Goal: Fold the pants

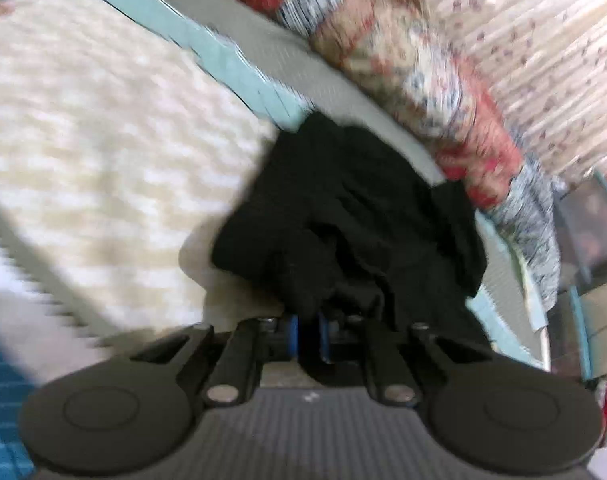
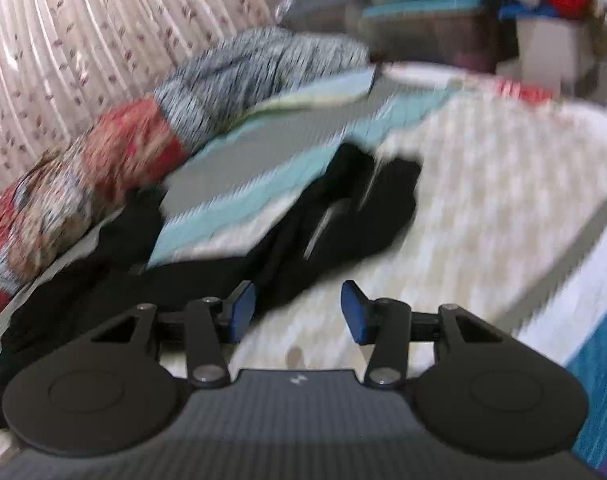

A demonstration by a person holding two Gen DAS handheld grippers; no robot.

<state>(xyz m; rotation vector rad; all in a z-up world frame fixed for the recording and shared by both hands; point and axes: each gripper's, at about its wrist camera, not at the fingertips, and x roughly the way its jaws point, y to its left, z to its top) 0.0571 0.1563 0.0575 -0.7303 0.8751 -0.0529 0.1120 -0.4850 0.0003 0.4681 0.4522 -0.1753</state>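
My left tool (image 1: 308, 338) points steeply down at the bed, its blue pads (image 1: 292, 334) drawn close together and clamped on a bunched fold of the black pants (image 1: 343, 208). The cloth rises in soft, crumpled ridges straight out of the pinch. My right tool (image 2: 296, 311) tilts down more gently, its blue pads (image 2: 242, 310) standing about halfway apart with nothing between them; only the bedspread (image 2: 483, 184) shows through the gap.

The pants are dark, matte and limp. In the right wrist view they lie stretched across the bed in a long, loose band from the lower left toward the middle, just beyond my left-hand pad. The bedspread is cream with a woven, nubby texture, edged in pale teal and grey stripes (image 1: 207, 56). A rolled quilt (image 1: 423, 64) in red, tan and grey-white patches lies along the far edge, touching the pants in the left wrist view. Behind it hangs a pleated curtain (image 2: 63, 40) with small leaf prints.

Both views are motion-blurred. Open cream surface lies to the right of the pants.
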